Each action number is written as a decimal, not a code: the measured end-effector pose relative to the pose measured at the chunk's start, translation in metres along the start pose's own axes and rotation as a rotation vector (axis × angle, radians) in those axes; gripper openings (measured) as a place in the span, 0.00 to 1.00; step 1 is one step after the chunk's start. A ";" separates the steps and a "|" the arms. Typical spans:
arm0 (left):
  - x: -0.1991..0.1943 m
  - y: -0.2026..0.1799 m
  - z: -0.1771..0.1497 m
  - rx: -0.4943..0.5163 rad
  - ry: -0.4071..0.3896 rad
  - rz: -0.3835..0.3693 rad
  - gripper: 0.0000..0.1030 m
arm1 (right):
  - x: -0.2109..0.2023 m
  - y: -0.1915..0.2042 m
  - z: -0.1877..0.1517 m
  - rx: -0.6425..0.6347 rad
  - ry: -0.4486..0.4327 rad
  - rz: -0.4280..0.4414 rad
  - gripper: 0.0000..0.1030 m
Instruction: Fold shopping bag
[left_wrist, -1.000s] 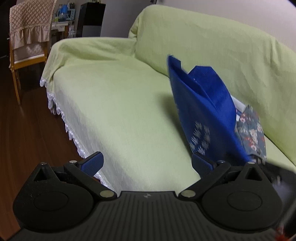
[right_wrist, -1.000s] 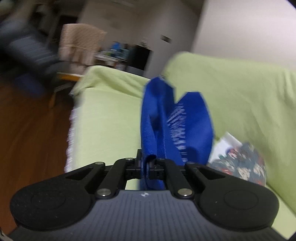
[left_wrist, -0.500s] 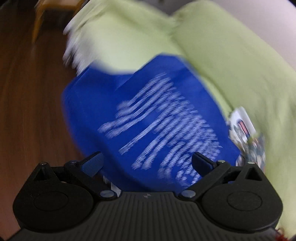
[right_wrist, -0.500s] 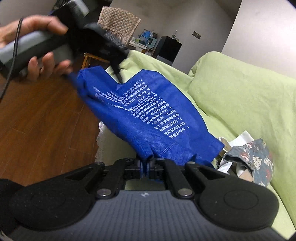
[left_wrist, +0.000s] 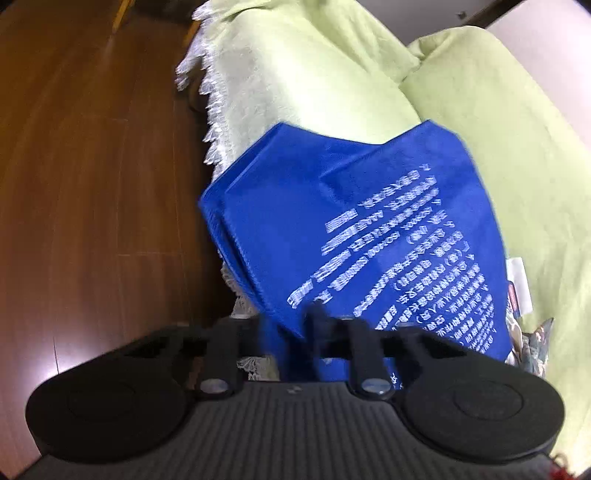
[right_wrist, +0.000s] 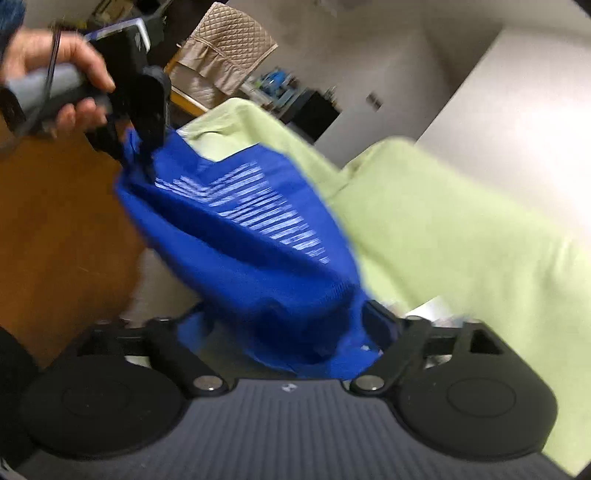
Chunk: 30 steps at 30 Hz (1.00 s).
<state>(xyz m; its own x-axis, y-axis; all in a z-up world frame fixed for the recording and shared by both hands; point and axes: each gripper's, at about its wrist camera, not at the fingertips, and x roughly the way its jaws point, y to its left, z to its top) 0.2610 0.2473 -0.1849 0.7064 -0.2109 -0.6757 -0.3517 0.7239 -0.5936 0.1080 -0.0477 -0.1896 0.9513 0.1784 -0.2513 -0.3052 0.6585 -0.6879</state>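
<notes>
Your left gripper (left_wrist: 295, 328) pinches the limp blue shopping bag (left_wrist: 369, 229); the right gripper (right_wrist: 280, 332) gapes — retake a corner.

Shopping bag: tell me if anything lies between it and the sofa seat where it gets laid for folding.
Nothing visible does. The shopping bag, pinched in the left tool, hangs over the front edge of the green sofa cover, whose surface beyond it is bare. A floral cloth lies just off its right edge.
</notes>
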 end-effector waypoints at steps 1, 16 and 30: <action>-0.003 -0.002 0.000 0.011 -0.008 -0.003 0.16 | 0.001 0.003 0.000 -0.033 -0.007 -0.013 0.89; -0.126 -0.007 -0.025 0.084 -0.195 -0.048 0.03 | -0.059 -0.044 0.037 -0.145 -0.267 -0.055 0.01; -0.179 -0.187 -0.136 0.497 -0.111 -0.423 0.09 | -0.254 -0.152 -0.018 -0.136 -0.106 -0.569 0.01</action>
<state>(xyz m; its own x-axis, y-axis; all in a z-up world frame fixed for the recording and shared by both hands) 0.1162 0.0603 -0.0125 0.7896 -0.4939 -0.3640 0.2765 0.8160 -0.5076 -0.0880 -0.2064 -0.0336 0.9638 -0.0988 0.2474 0.2583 0.5740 -0.7771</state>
